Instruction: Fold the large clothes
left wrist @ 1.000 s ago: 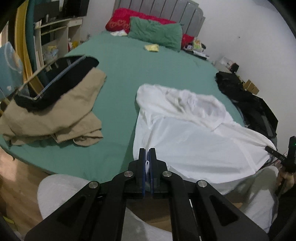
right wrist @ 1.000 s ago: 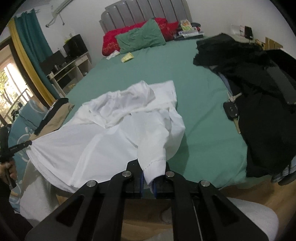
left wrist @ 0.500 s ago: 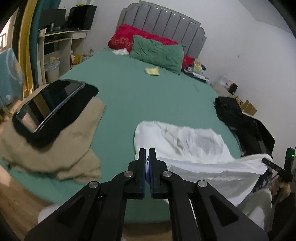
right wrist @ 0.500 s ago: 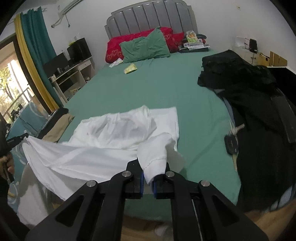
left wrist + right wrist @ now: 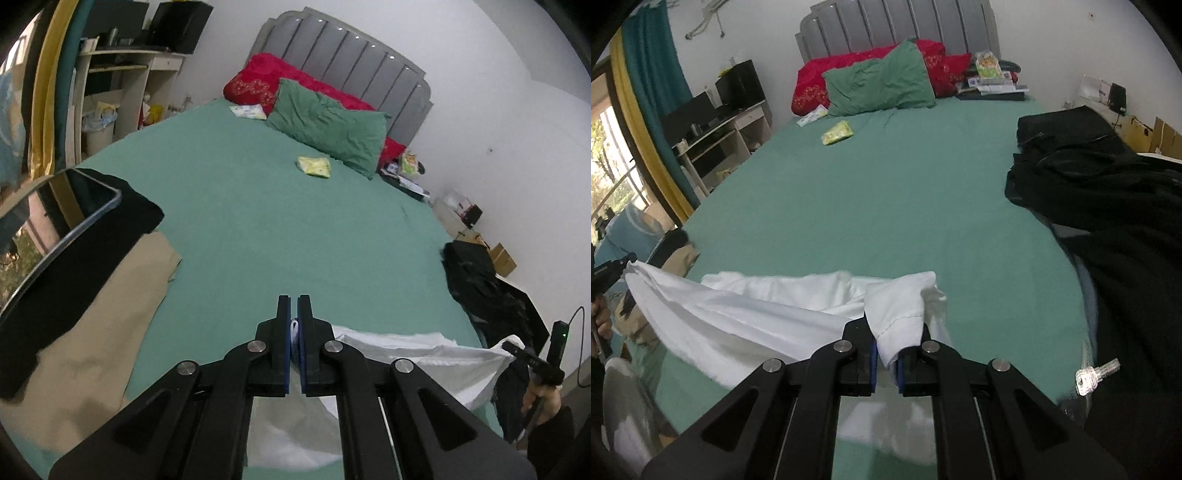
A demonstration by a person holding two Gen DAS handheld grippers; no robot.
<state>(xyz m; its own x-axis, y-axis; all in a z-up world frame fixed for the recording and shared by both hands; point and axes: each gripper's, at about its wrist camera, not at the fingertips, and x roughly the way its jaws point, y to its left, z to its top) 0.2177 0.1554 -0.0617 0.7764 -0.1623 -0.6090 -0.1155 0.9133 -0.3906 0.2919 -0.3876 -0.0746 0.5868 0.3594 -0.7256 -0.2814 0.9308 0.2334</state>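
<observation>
a: where does the fold stand right now?

b: early, i'd say. the white garment [image 5: 746, 314] is stretched between the two hands above the near edge of the bed [image 5: 280, 229], its lower part trailing over that edge. no flat, squared fold shows on it yet.

a: and the grips?

b: the left hand-held gripper [image 5: 294, 314] is clamped nearly fully closed, with a thin sliver of white cloth pinched between its blue pads. the right hand-held gripper [image 5: 886, 354] is also closed down, on a thicker bunch that looks like a hemmed cuff or corner sticking up above the jaws.

a: so both ends are secured. what's already done?

b: hard to credit much. to the left there is a tan garment [image 5: 85, 317] lying on the bed with something black [image 5: 74, 266] across it, near a glossy dark panel. it looks loosely laid down, and i can't tell whether it counts as finished. on the right a heap of black clothes [image 5: 1108, 206] sits unfolded, with a key [image 5: 1097, 373] resting at its near edge.

a: what's left, then?

b: by my reading, nearly everything: lay the white piece flat on the open green sheet, bring sleeves and sides in, fold it down, then take on the dark pile. the middle of the bed offers plenty of room; the pillows [image 5: 879, 85] and a small yellow packet [image 5: 837, 133] are well away from it.
</observation>
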